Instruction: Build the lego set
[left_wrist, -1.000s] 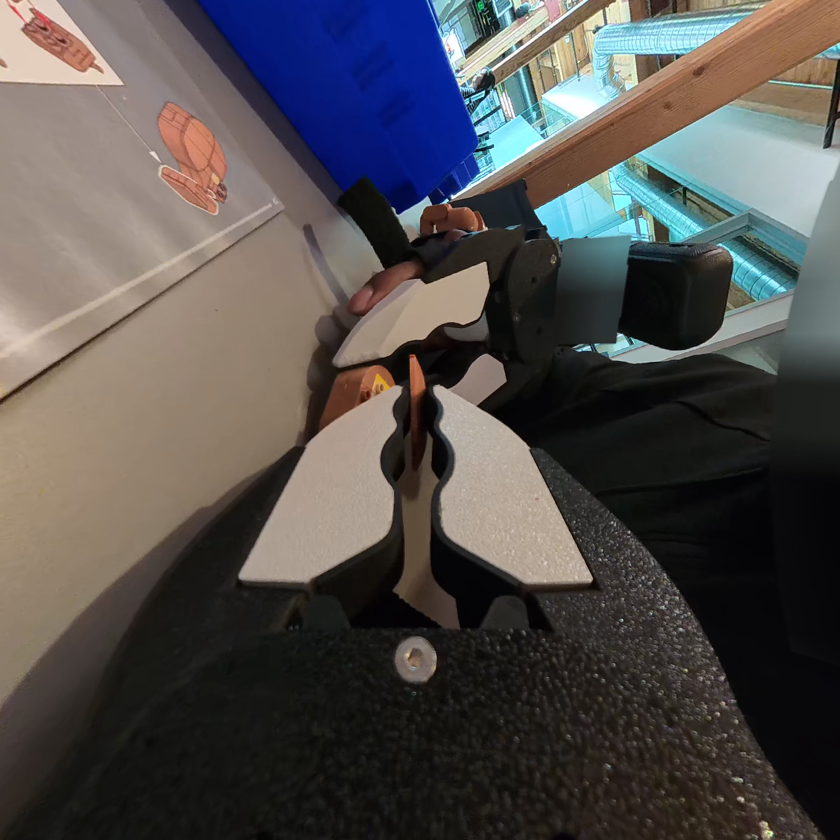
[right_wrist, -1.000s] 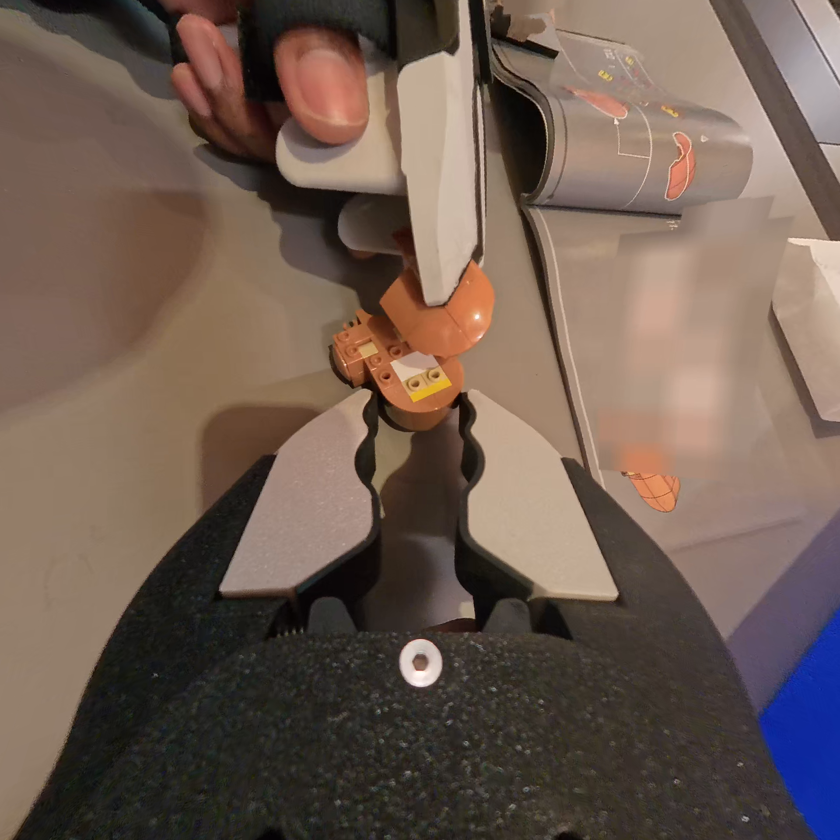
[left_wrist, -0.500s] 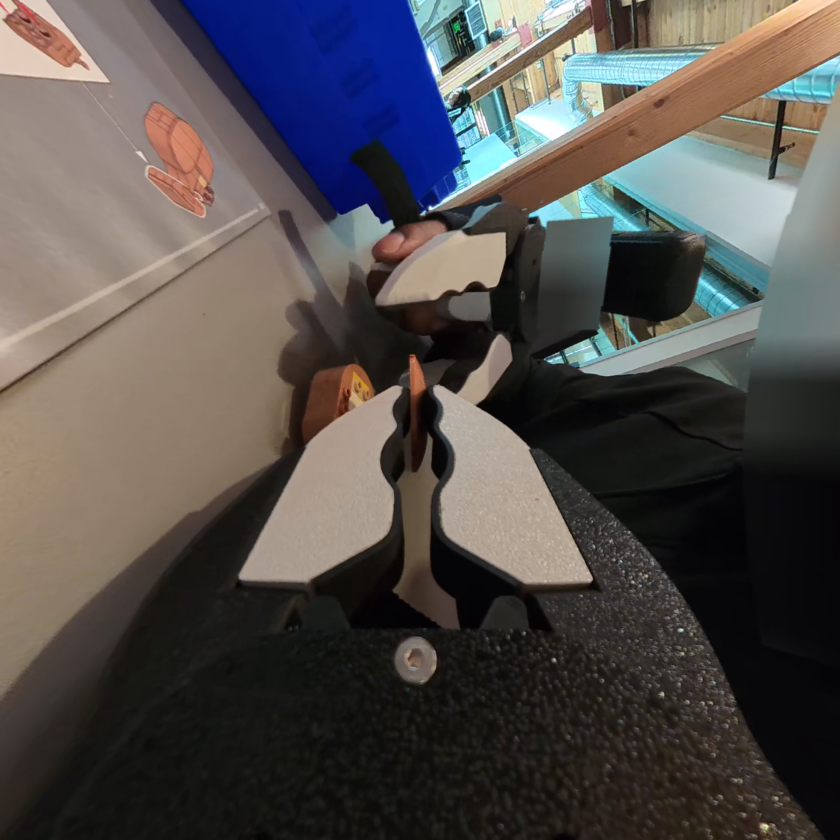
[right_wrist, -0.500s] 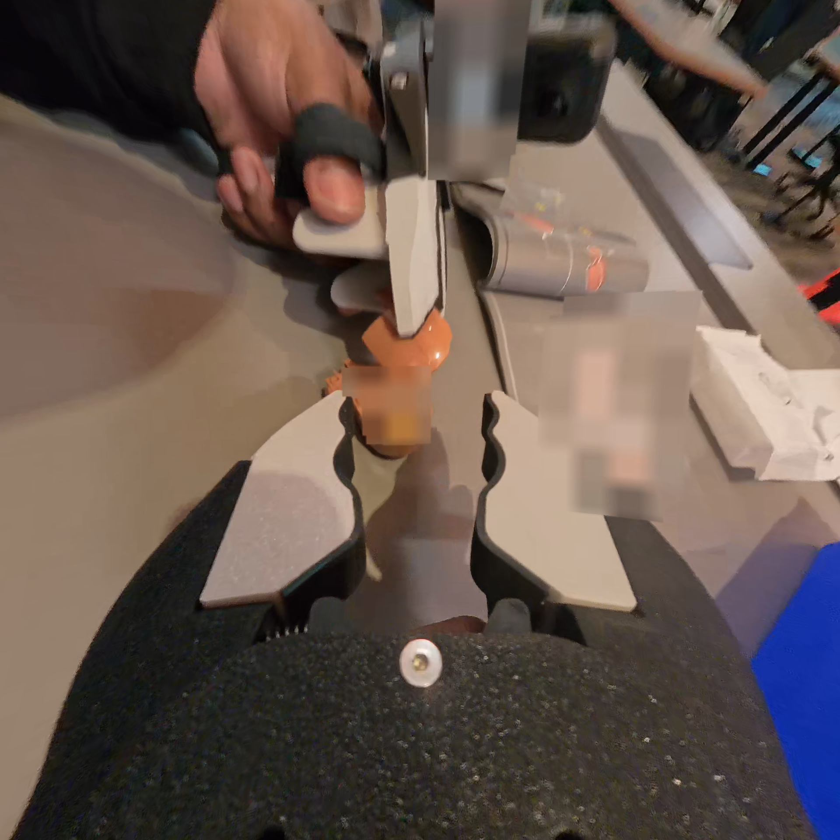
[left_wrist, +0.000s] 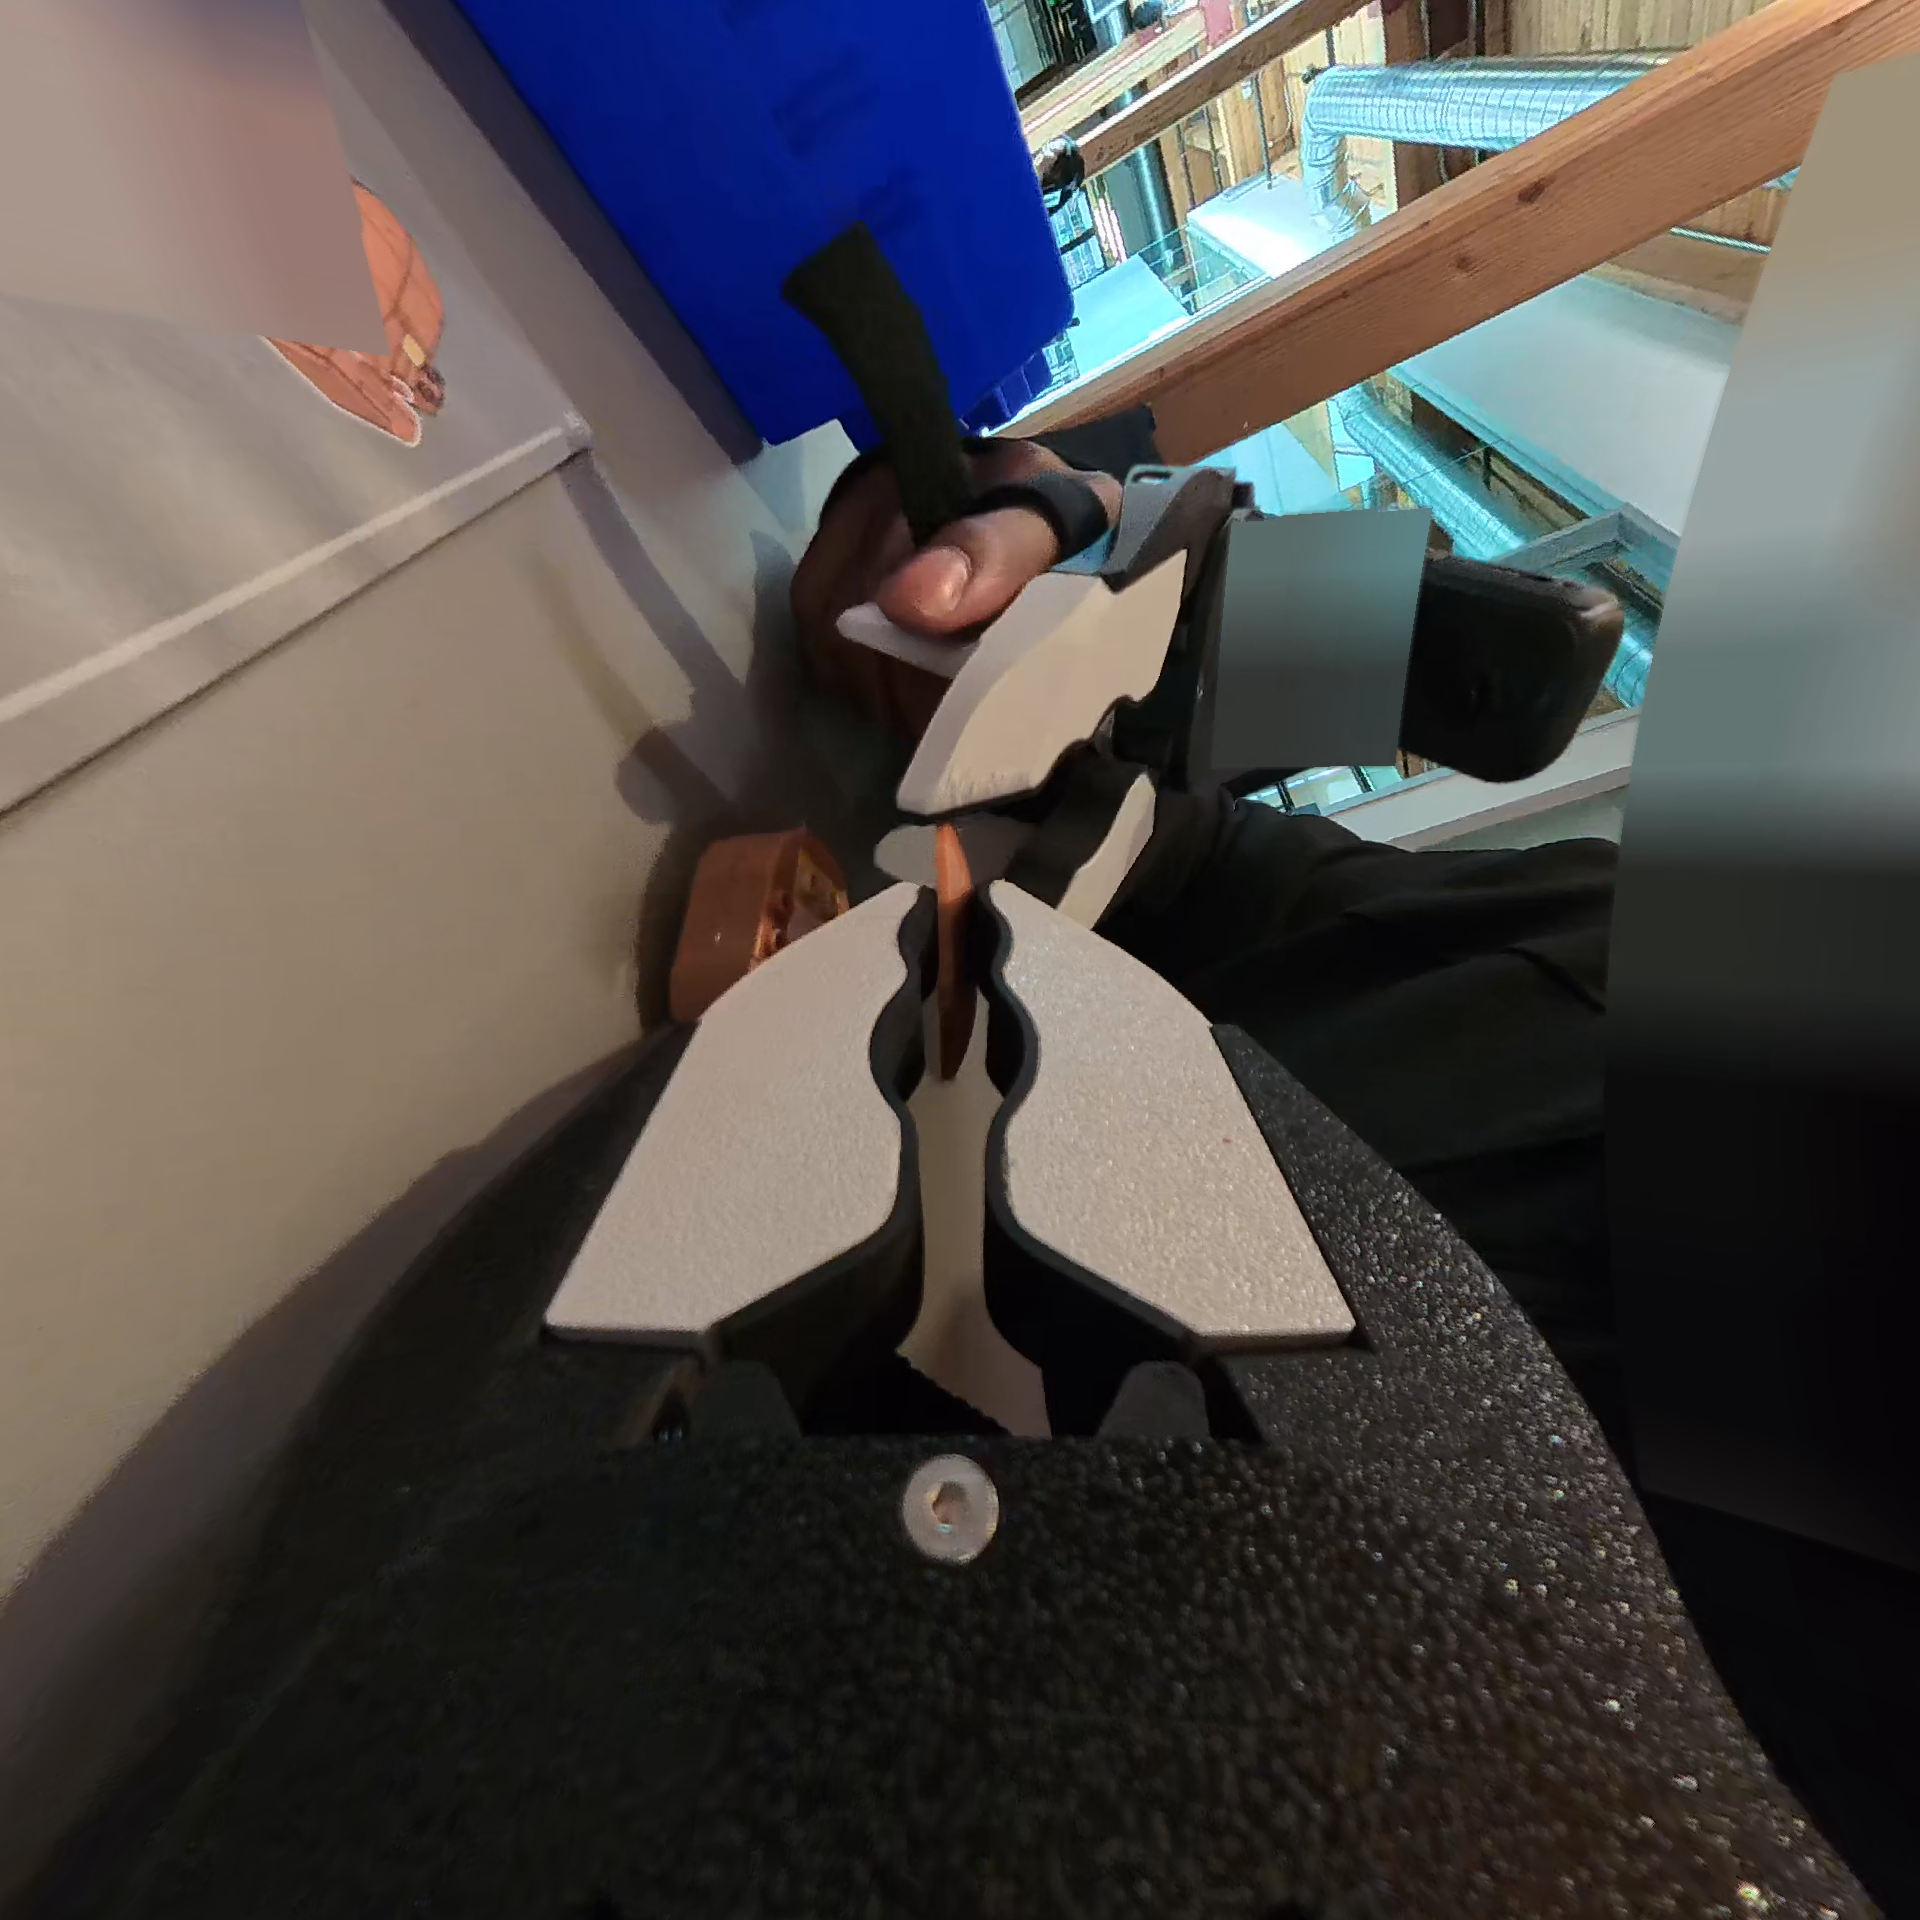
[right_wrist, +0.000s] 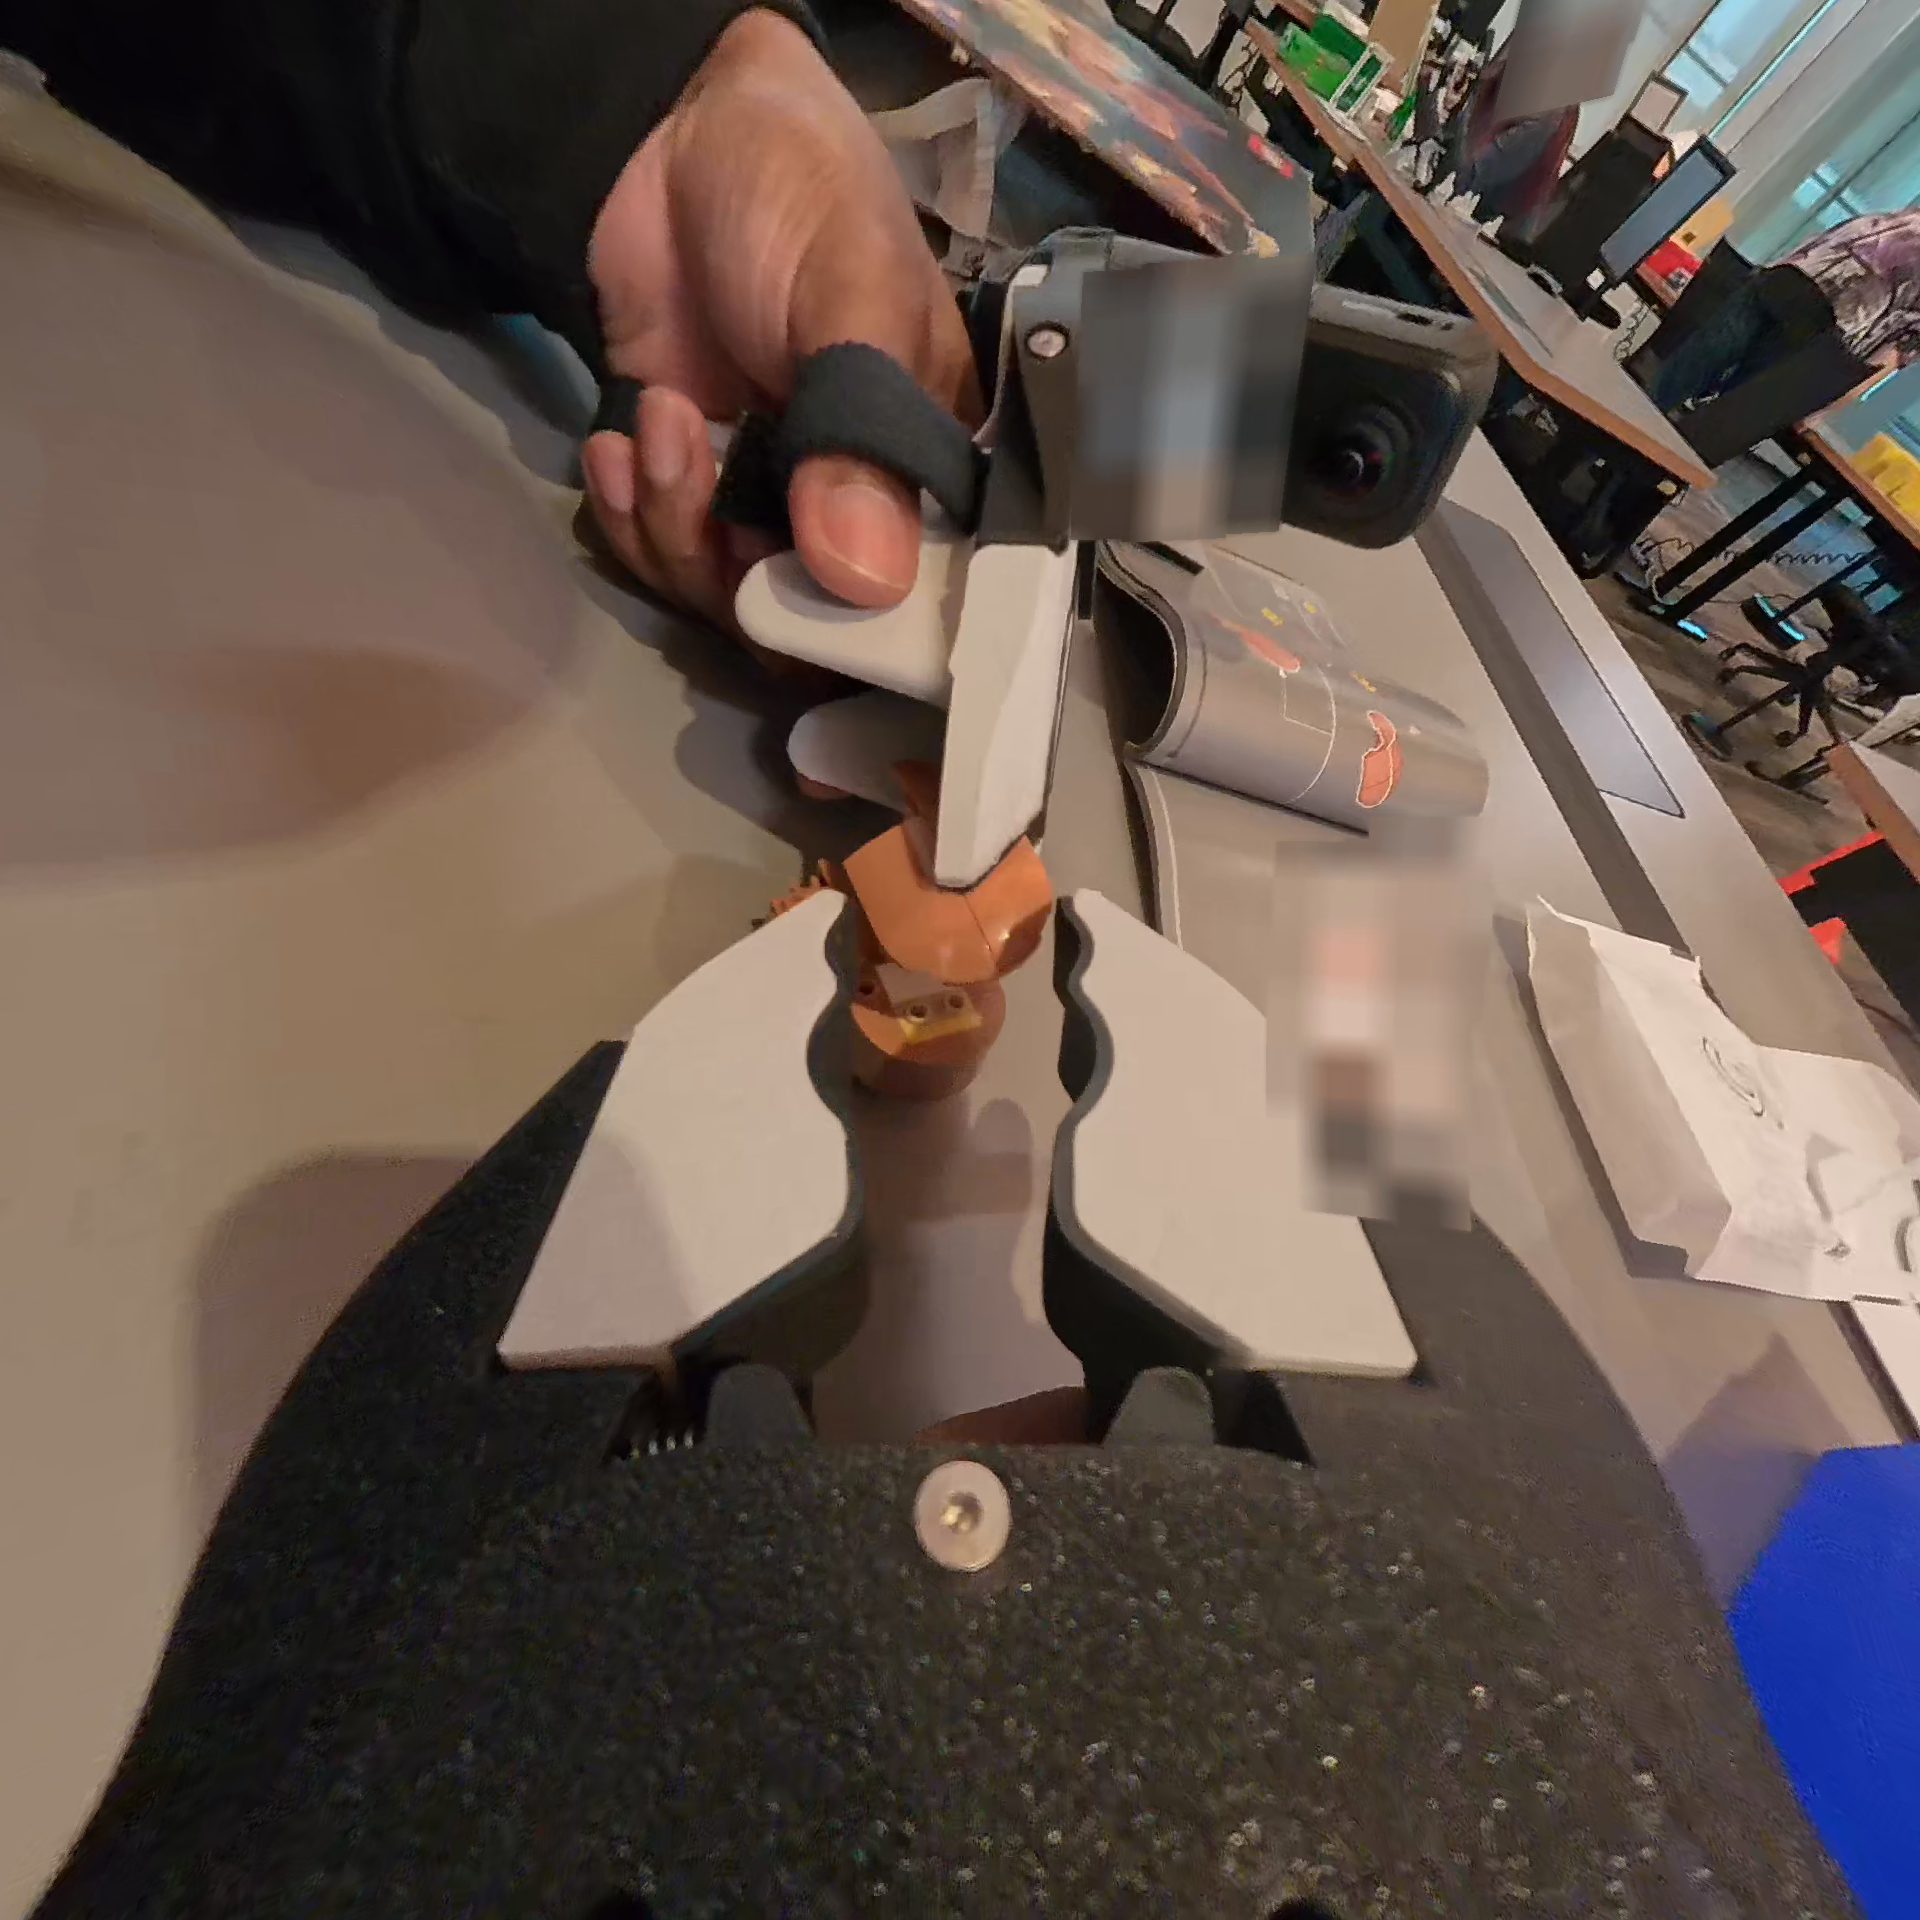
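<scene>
A small brown lego model with a yellow and tan patch stands on the grey table. My left gripper is shut on a thin brown lego piece, seen edge-on. In the right wrist view the left gripper comes down from above, its tips on the model's rounded top. My right gripper is open, one finger on each side of the model without gripping it. In the left wrist view the model lies just left of my fingers, and the right gripper's fingers show behind it.
An open instruction booklet lies just right of the model and also shows in the left wrist view. A white paper bag lies at the right. A blue bin stands at the table's edge. A person's hand holds the left gripper. My left and right fingertips are right by each other.
My right gripper has opened from around the model's base and tilted up. My left gripper has kept hold of the brown piece on the model's top.
</scene>
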